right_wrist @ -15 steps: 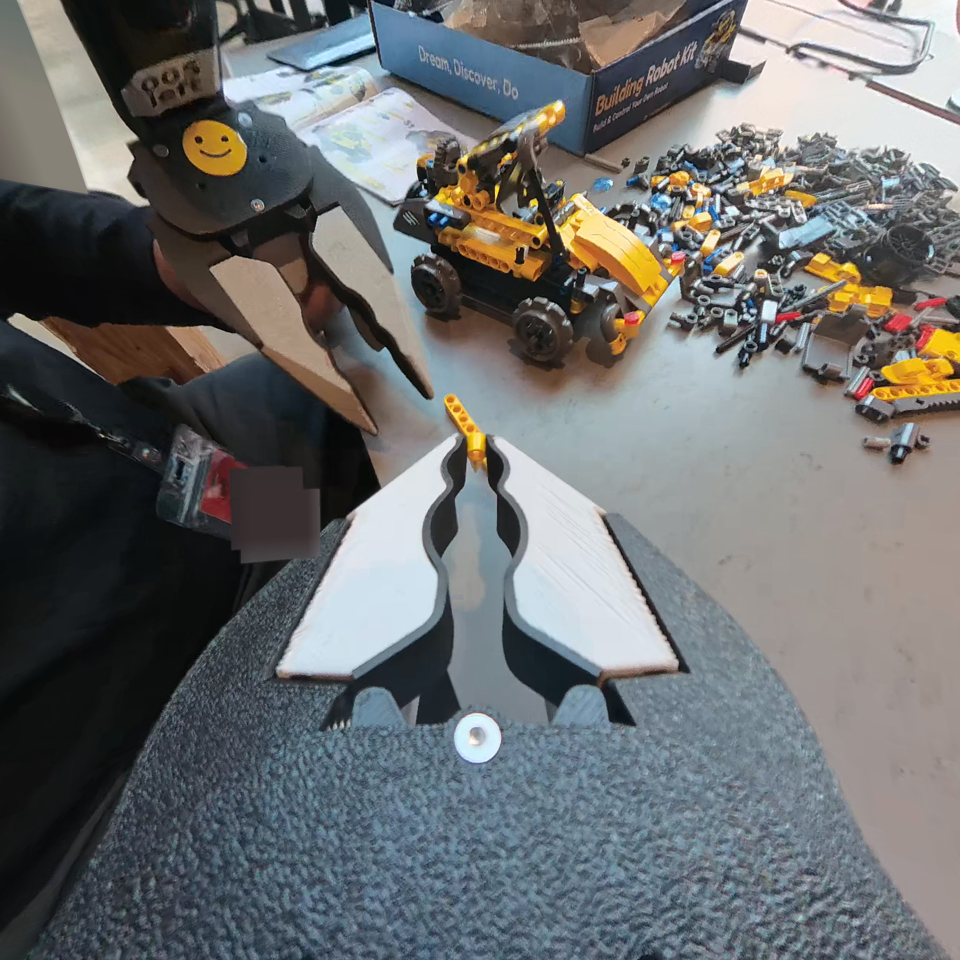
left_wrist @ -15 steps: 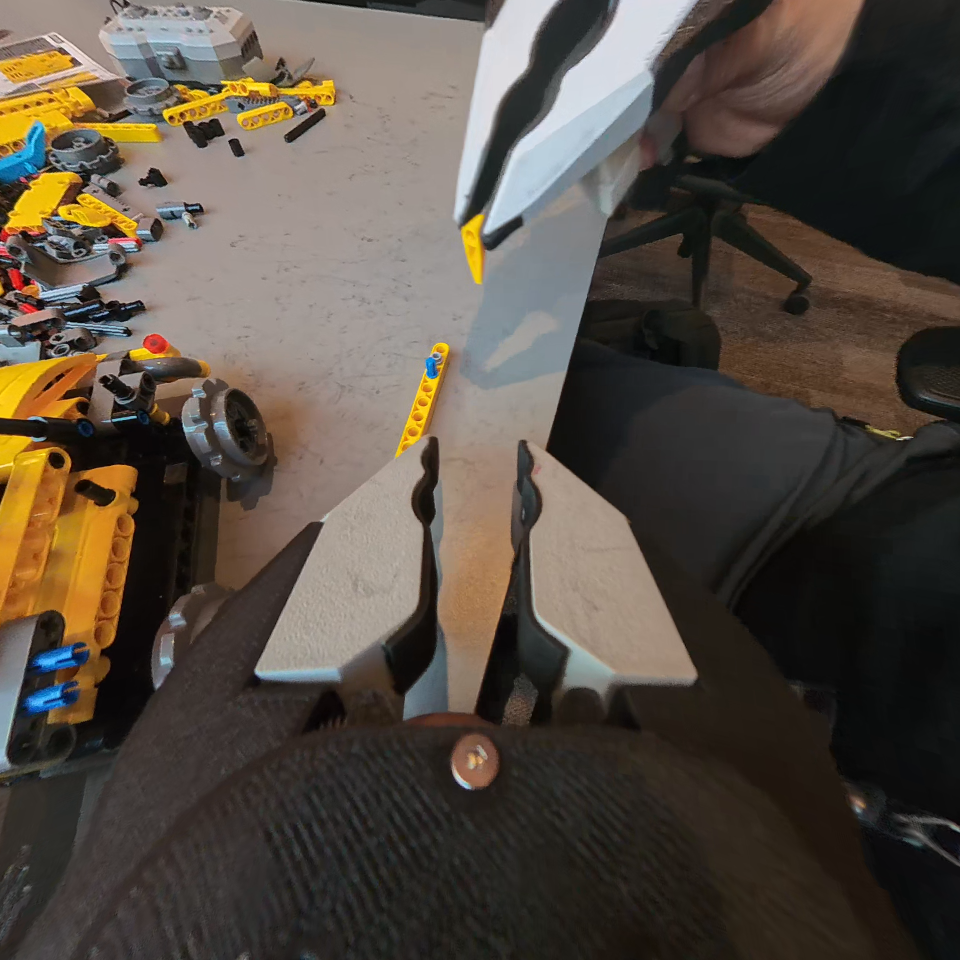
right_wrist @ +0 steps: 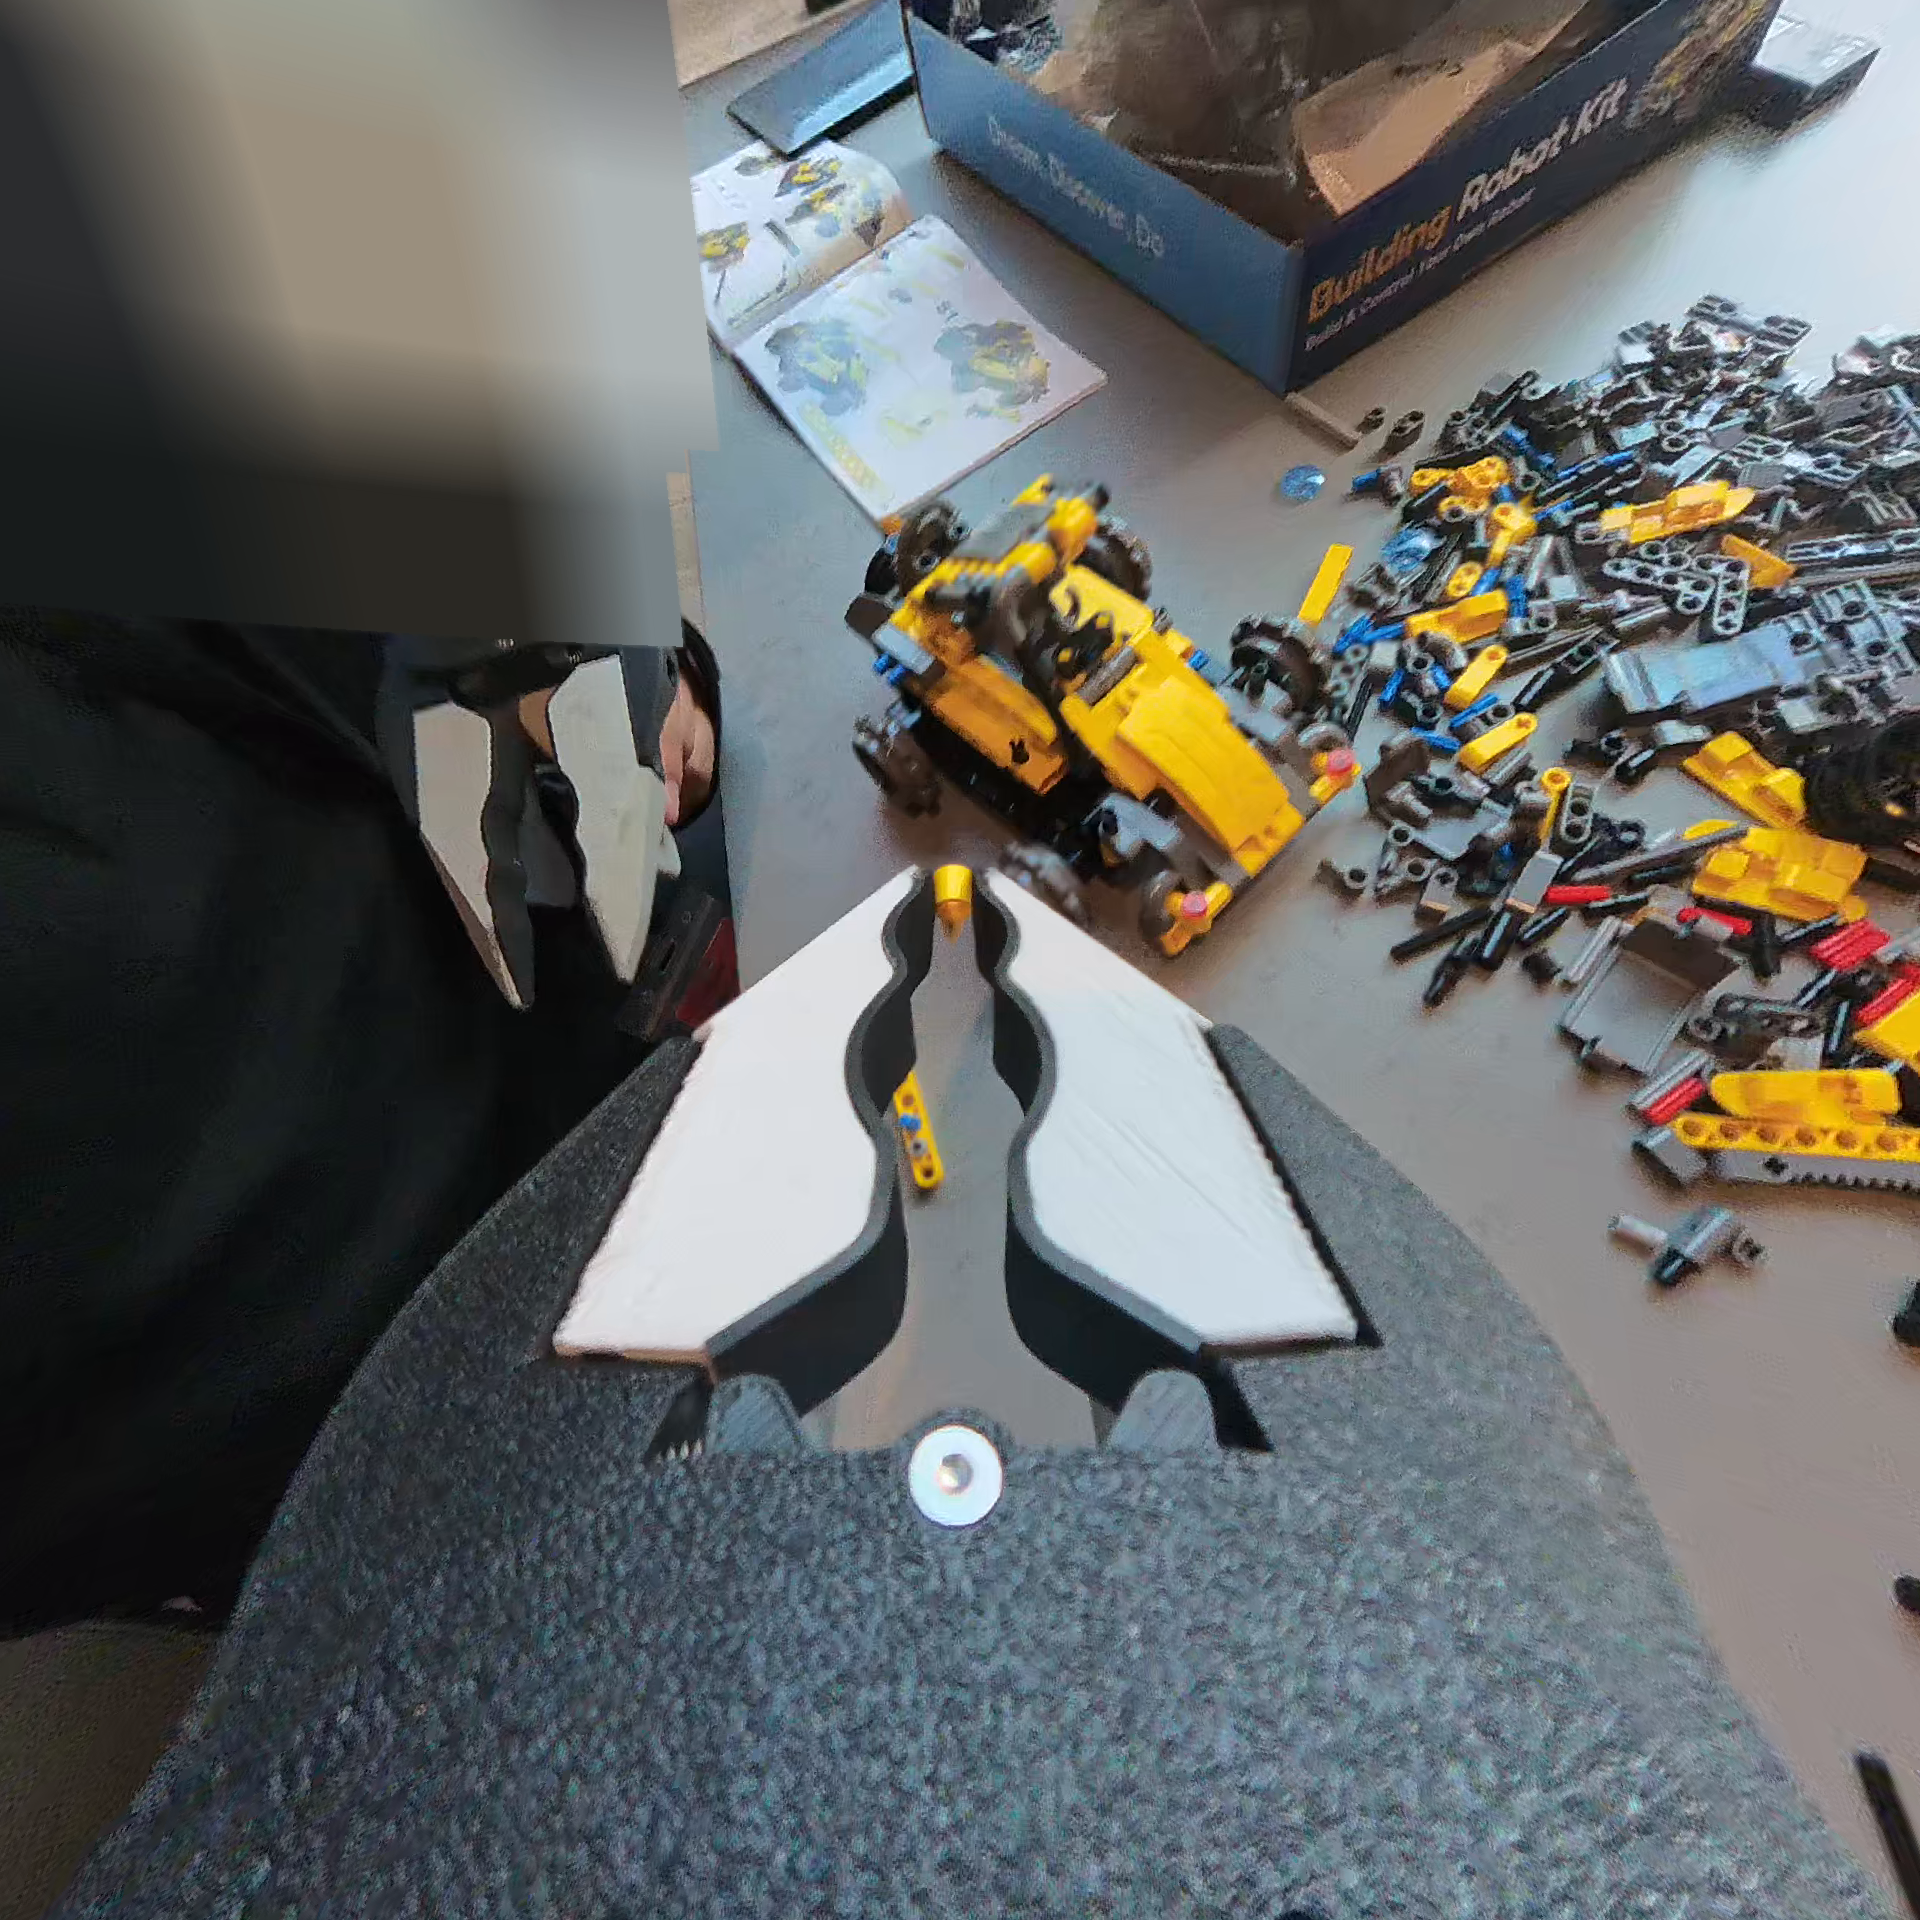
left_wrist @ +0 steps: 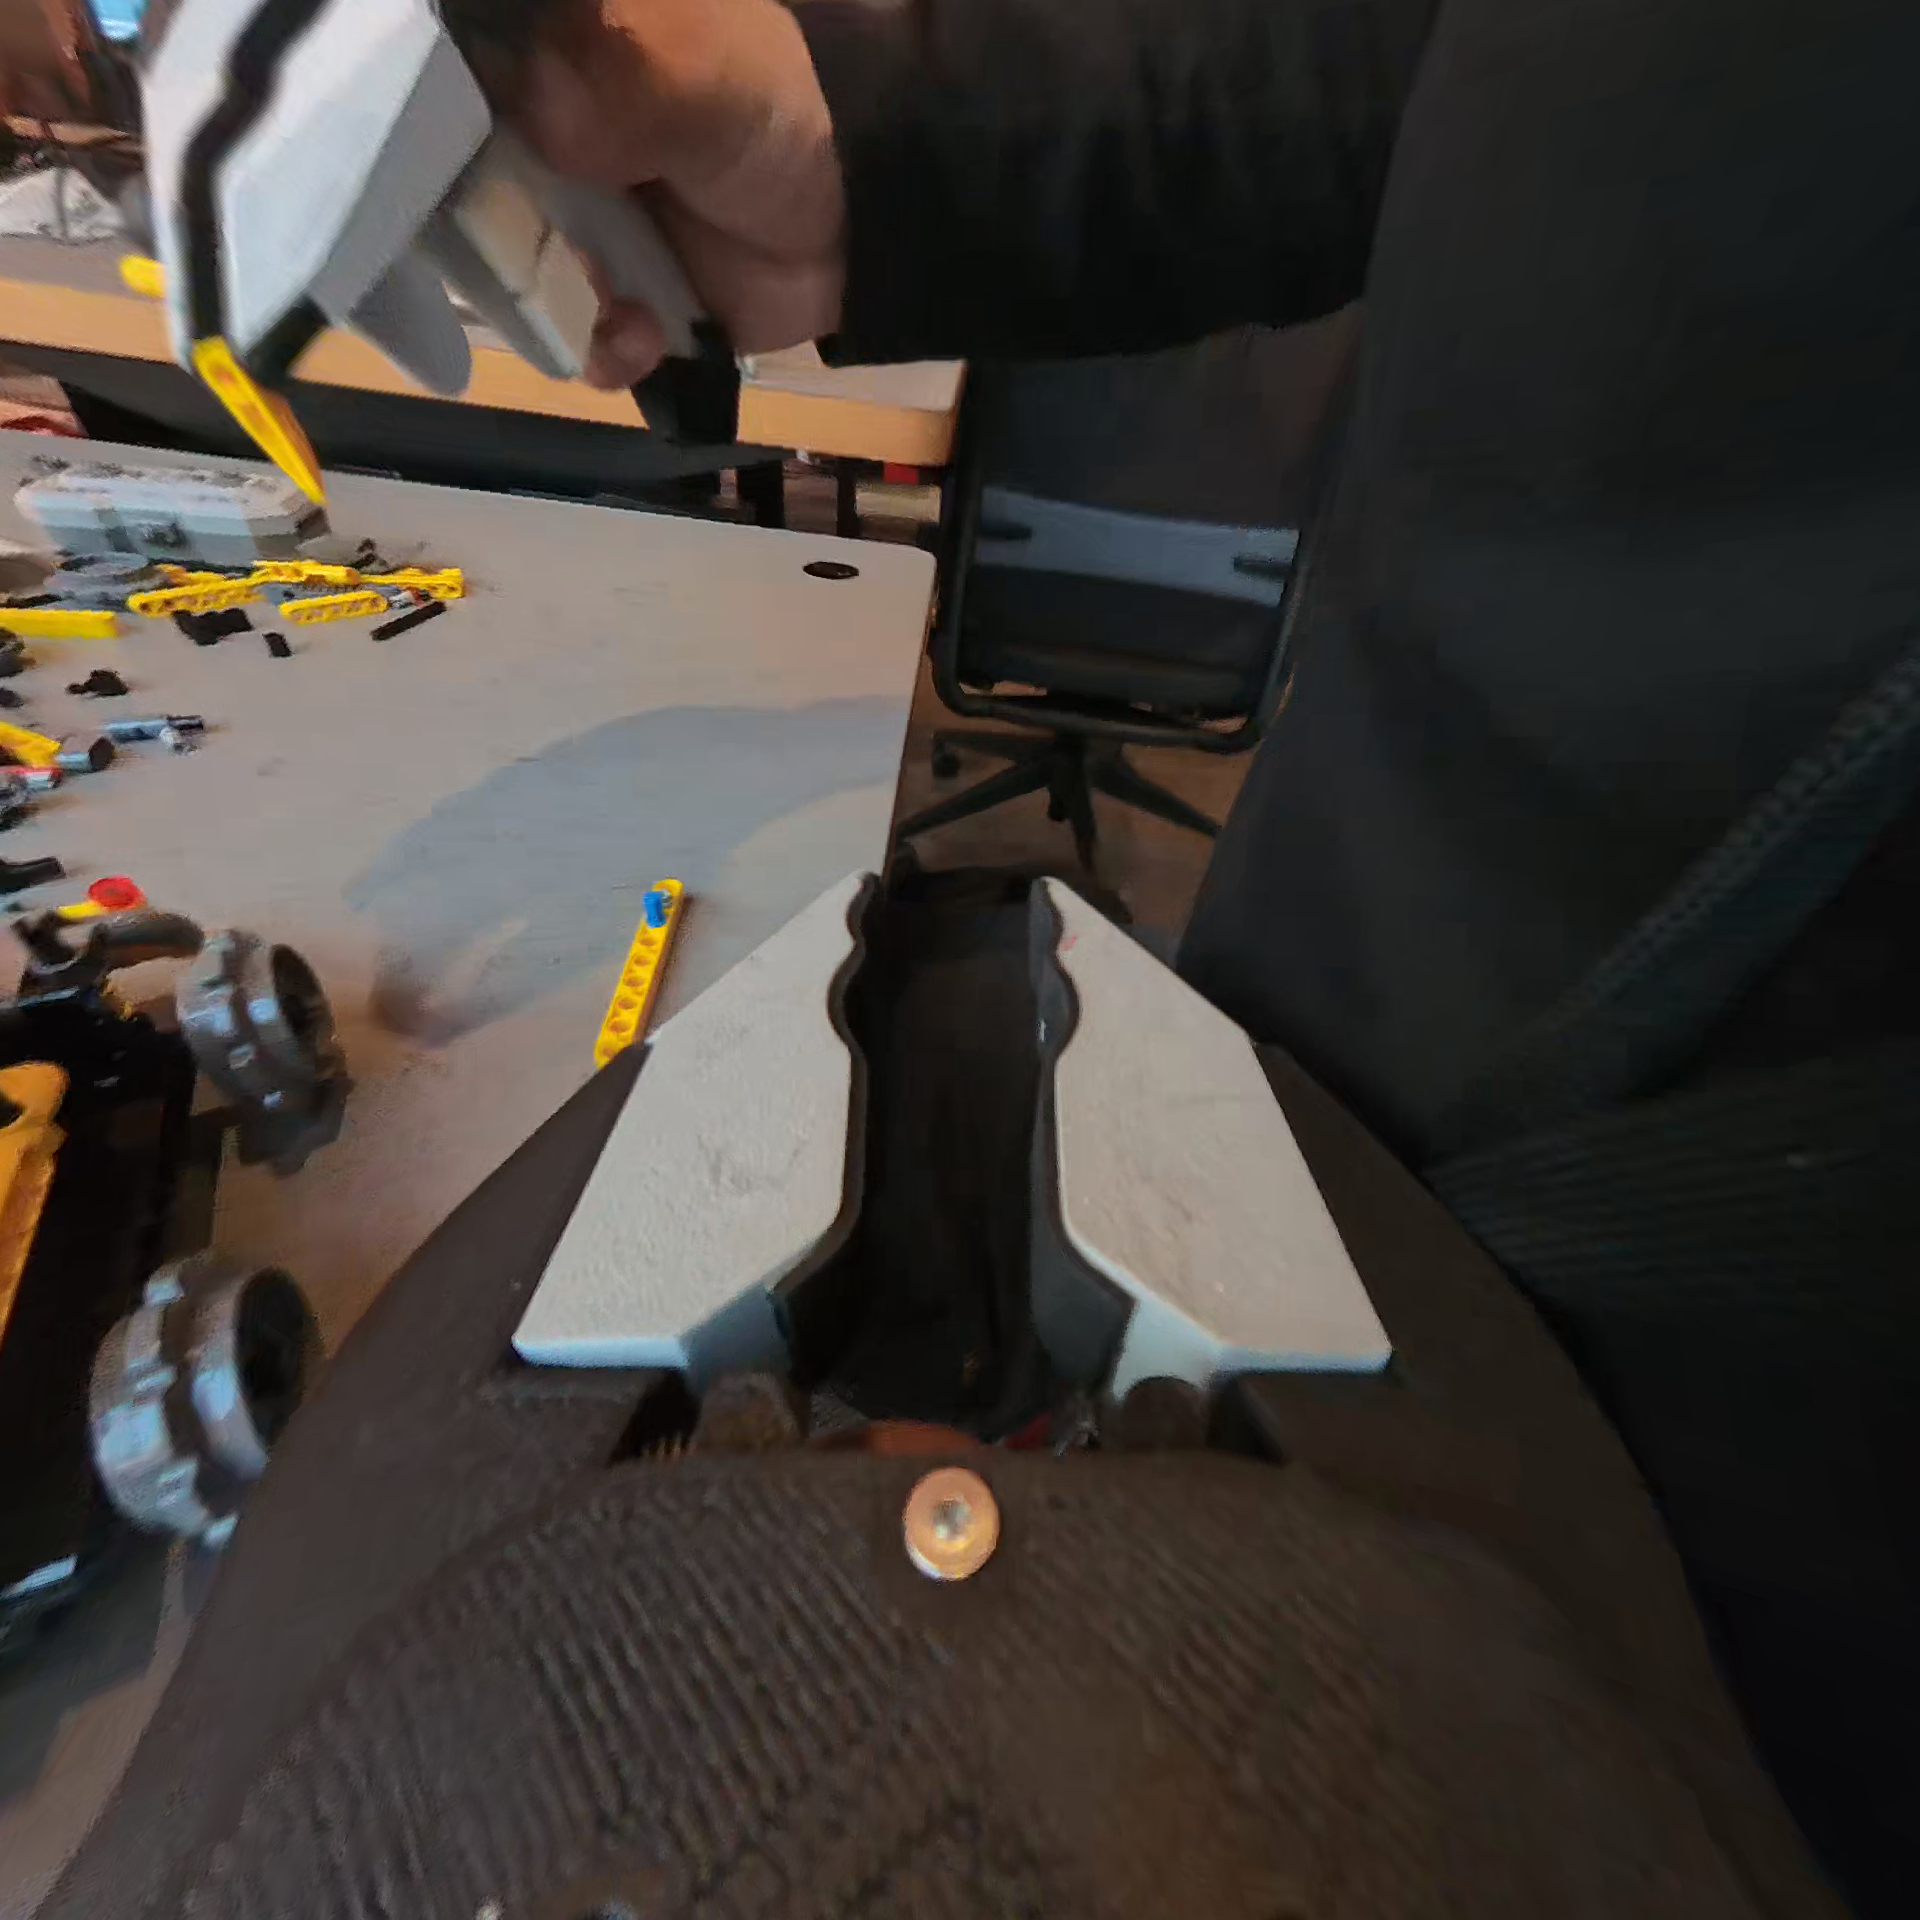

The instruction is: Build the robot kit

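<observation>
Gripping 1 yellow beam, right gripper fingers pinched; left gripper fingers parted, empty, beside 1 pinned beam.

Left gripper empty, fingers spread, tips past the grey table edge over dark clothing. Yellow holed beam with a blue pin lies flat on the table just left of its left finger. Right gripper, upper left and hand-held, pinches a small yellow piece above scattered yellow beams; toy wheels at left edge.
</observation>
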The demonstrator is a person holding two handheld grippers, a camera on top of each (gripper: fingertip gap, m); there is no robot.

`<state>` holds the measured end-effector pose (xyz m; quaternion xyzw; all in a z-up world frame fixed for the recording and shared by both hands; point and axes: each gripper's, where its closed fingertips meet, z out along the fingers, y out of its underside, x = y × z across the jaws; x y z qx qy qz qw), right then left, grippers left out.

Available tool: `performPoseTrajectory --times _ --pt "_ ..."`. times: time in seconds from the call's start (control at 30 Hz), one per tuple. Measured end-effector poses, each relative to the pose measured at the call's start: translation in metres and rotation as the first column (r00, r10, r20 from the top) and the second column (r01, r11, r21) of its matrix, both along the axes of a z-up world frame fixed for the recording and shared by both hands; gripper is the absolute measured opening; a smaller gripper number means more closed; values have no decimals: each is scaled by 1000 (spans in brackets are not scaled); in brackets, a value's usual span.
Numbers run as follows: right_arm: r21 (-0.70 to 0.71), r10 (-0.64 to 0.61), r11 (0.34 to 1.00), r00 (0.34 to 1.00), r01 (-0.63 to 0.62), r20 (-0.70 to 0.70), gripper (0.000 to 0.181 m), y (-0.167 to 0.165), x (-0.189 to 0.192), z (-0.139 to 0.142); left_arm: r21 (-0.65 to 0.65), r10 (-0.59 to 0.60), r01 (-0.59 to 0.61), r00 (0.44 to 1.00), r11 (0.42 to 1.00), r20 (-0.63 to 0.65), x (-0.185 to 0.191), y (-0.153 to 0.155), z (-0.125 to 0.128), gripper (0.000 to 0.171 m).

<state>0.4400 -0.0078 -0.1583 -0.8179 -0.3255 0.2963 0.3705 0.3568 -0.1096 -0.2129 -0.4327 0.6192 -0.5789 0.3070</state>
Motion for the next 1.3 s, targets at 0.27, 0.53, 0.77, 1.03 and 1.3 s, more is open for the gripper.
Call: performPoseTrajectory --times 0.27,0.53,0.77,1.03,1.3 --pt "108 -86 986 938 130 -337 6 36 -58 54 -256 39 -29 999 966 34 -13 31 23 28" --pt "147 -178 959 922 241 -345 6 -2 -32 17 -204 118 -120 993 972 -23 -11 40 13 26" --pt "114 -164 979 986 167 -38 6 -31 7 -31 -57 241 -255 952 965 -189 5 53 -8 27" --pt "89 -24 996 953 -3 303 7 -56 -6 -74 236 273 -196 890 952 -365 43 60 -36 28" --pt "32 47 997 877 -71 478 7 -55 -5 -97 341 242 -74 841 937 -484 53 51 -69 20"
